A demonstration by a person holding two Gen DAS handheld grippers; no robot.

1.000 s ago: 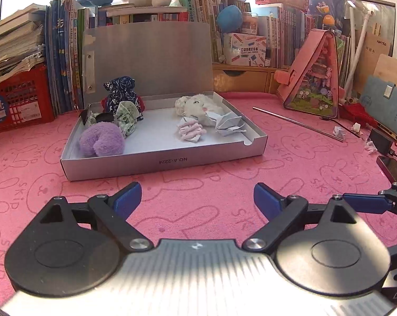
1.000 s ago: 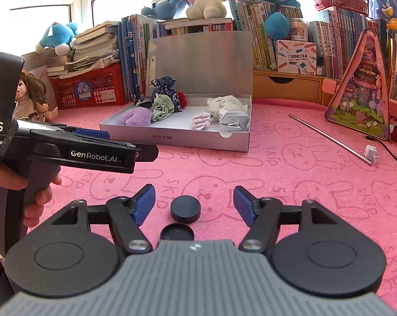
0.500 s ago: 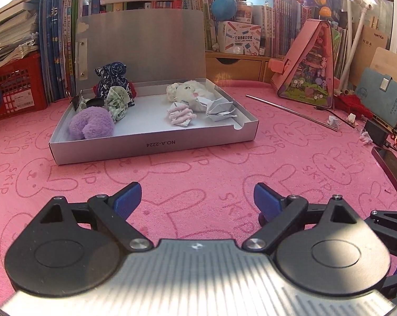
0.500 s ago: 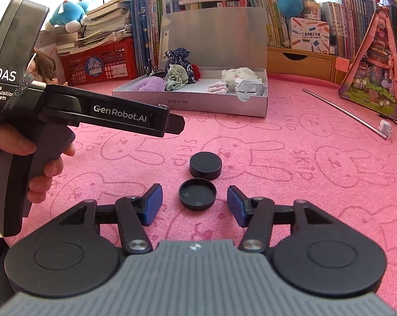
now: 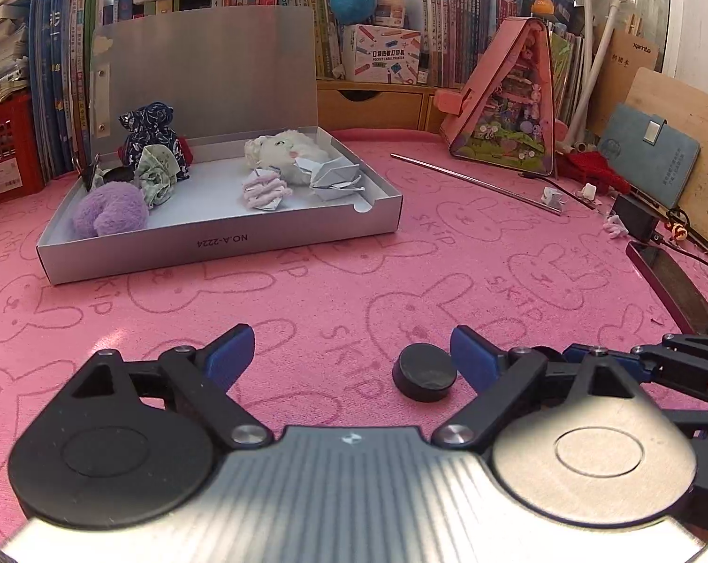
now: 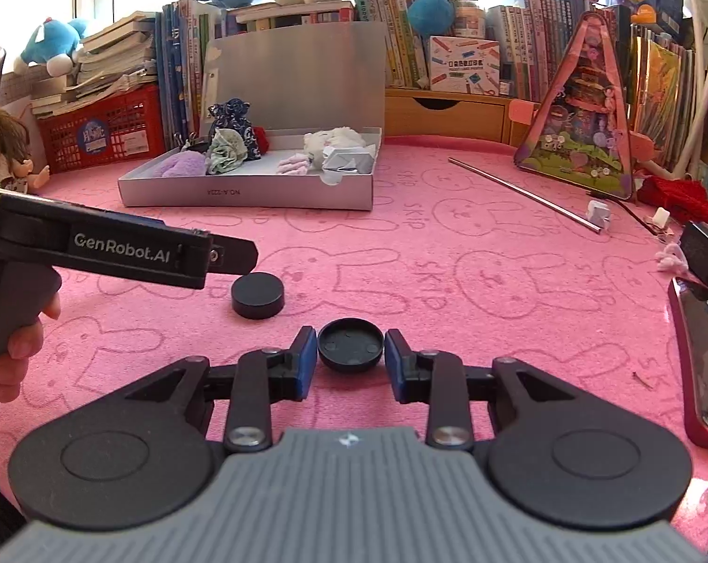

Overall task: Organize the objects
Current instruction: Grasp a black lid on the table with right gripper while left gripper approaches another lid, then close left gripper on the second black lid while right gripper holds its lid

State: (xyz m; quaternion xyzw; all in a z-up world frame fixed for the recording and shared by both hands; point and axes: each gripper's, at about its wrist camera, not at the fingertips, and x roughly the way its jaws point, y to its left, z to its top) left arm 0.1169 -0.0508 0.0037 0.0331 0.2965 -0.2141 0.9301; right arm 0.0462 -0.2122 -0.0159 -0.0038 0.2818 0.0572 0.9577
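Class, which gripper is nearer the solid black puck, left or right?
Left. The left gripper has the black puck between its open jaws; the right gripper is beside it, shut on the hollow cap.

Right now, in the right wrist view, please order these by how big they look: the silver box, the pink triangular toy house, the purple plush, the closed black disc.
1. silver box, with its raised lid
2. pink triangular toy house
3. and 4. purple plush and closed black disc: these look alike; the disc lies nearer the camera, so I do not rank them.
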